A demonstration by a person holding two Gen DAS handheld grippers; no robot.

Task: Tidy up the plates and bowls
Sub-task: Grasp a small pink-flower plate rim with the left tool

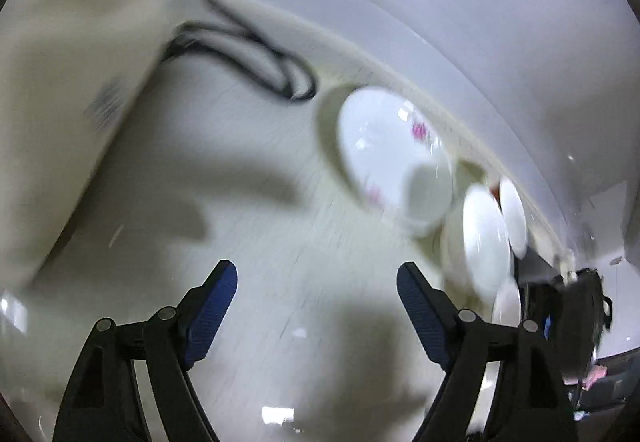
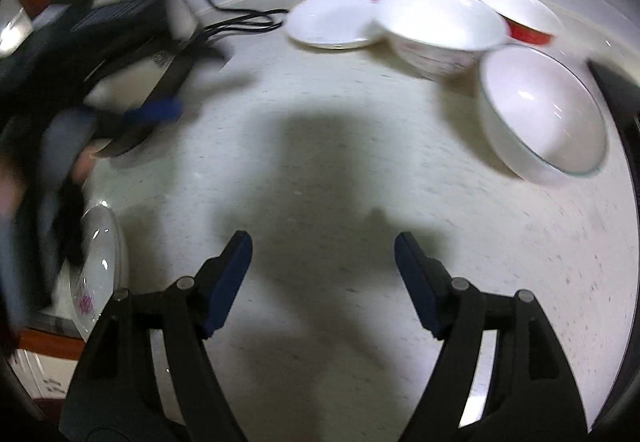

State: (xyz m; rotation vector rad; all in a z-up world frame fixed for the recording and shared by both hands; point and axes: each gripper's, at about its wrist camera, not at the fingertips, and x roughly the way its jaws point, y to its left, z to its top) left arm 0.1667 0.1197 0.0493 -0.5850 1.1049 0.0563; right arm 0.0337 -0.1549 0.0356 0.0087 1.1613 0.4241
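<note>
Two views show us a sorting job that looks barely begun.

From the left wrist we see the left gripper [image 1: 316,282] with its jaws spread wide and nothing between them, hanging over bare table [image 1: 280,242]. The picture is badly smeared. Along the table's far edge lies a flowered plate [image 1: 384,138], with a small white piece we cannot identify at its near rim. Just beside it, further along that edge, stand more white dishes, bunched and too blurred to count. A black cable [image 1: 256,42] loops near the same edge.

From the right wrist we see the right gripper [image 2: 324,266], jaws likewise spread and empty, above the open middle of the table. At the far edge a shallow plate [image 2: 332,22] sits against a large white bowl [image 2: 440,26]; behind that is a red-sided bowl [image 2: 524,22], and nearer the right edge a rimmed bowl [image 2: 548,110] stands on its own. At the near left corner a second flowered plate [image 2: 100,262] lies well apart from the rest, below the blurred left gripper and a sleeve [image 2: 60,146].

We judge that no stack is visible: plates are separated, bowls unnested. Nearly all the gathering remains.
</note>
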